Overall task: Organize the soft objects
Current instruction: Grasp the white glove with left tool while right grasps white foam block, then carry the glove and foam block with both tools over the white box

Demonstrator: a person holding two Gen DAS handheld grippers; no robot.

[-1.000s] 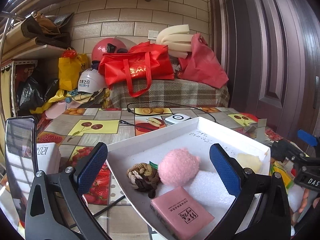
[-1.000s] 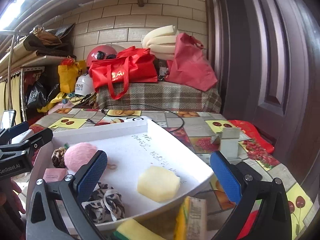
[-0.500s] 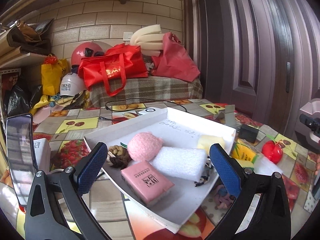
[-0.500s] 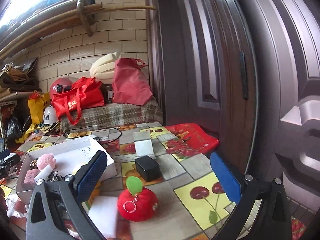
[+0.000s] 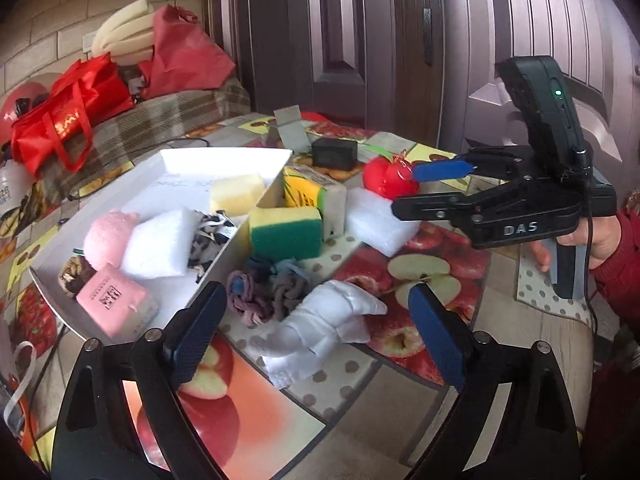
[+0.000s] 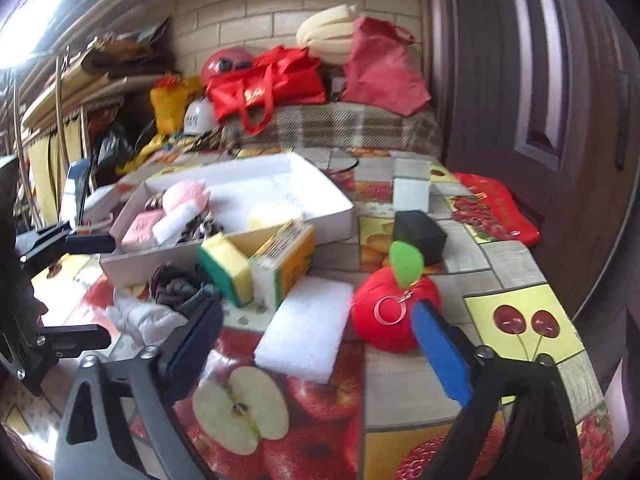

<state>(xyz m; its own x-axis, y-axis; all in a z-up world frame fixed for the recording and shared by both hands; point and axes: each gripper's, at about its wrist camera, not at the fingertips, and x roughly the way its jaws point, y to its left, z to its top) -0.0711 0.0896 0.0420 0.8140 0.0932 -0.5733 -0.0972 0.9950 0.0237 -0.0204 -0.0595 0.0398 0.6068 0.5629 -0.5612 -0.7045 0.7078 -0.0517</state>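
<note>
My left hand-held gripper [image 5: 312, 334] closes, empty, around the white cloth [image 5: 320, 330]; the right [image 6: 320, 340], narrowing, probably targets the foam [image 6: 306, 338].

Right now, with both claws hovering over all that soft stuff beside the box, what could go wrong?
The left claw, jaws just closing, frames the white glove with nothing pinched; it touches the hair ties, which might get dragged along. The right claw, also closing, sits between white foam and red plush apple; it might nudge the apple away. The two claws are close and could collide.
</note>
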